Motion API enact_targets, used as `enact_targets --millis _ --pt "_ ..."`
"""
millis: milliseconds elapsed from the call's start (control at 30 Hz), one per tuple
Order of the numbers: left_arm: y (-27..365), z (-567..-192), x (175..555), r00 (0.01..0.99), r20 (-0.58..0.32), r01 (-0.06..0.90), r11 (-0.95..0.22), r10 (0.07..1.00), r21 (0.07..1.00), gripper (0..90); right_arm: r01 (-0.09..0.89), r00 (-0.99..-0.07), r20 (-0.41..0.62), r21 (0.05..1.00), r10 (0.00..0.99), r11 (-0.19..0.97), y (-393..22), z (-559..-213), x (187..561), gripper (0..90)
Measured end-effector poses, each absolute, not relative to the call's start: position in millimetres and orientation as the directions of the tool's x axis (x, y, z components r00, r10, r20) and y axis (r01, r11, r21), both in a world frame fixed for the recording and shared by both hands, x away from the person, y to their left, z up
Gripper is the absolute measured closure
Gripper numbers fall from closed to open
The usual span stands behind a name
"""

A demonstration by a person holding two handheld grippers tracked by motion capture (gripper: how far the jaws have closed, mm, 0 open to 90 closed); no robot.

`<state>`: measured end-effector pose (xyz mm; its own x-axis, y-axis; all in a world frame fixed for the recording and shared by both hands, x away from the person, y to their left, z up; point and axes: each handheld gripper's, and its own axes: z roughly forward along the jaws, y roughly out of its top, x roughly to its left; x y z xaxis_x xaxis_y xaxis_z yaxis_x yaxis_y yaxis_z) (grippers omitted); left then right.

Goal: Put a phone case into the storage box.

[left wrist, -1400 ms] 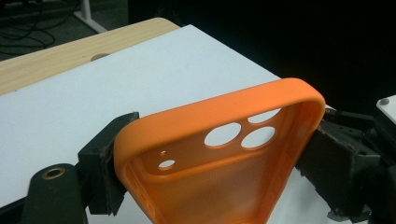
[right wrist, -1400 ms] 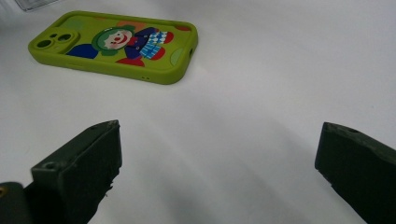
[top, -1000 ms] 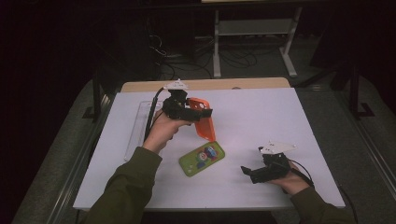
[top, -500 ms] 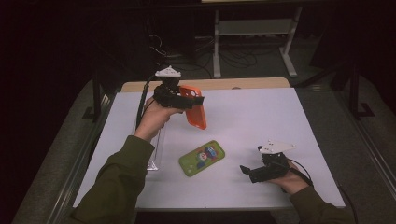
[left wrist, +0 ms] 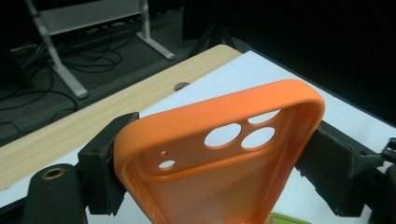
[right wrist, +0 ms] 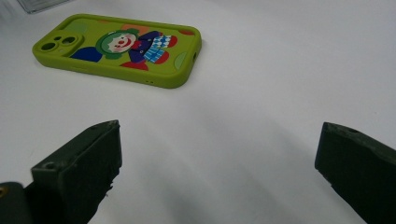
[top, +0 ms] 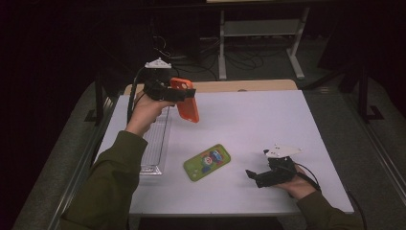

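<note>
- High view: left gripper held up above the far-left part of the white worktop, its jaws clenched on an orange phone case that hangs clear of the surface, long side pointing down.
- High view: green phone case lying flat near the worktop's middle, at 6 o'clock from the orange one and well apart from it; a cartoon clown is printed on its back.
- High view: clear plastic tray along the left edge, at 9 o'clock from the green case.
- High view: right gripper resting low on the worktop at 3 o'clock from the green case, near it but not touching.
- Left gripper view: orange phone case gripped across its width by the 2 black jaws, hollow inside facing the camera, 3 large camera holes toward its top end.
- Right gripper view: jaws released and standing wide apart, nothing between them; the green phone case lies at 11 o'clock beyond them, flat, camera end leftward.
</note>
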<state>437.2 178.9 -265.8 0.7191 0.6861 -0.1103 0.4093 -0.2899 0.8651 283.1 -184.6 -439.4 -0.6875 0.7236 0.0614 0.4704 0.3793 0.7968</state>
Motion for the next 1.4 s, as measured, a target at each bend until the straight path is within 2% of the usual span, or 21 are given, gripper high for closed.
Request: enact_targets --millis 633,1167,1400 --pt "233 -253 452 0.617 -0.029 0.415 -0.295 0.786 0.861 17.4 0.481 -0.684 0.071 0.792 0.726 0.375 -185 -440 283 0.0" --pt "257 -293 476 0.423 -0.008 0.512 -0.231 0.906 0.827 17.1 0.478 -0.685 0.067 0.793 0.725 0.378 -186 -439 283 0.0" --pt "256 -312 485 0.385 0.002 0.530 -0.222 0.923 0.819 17.0 0.479 -0.681 0.067 0.794 0.729 0.374 -187 -439 283 0.0"
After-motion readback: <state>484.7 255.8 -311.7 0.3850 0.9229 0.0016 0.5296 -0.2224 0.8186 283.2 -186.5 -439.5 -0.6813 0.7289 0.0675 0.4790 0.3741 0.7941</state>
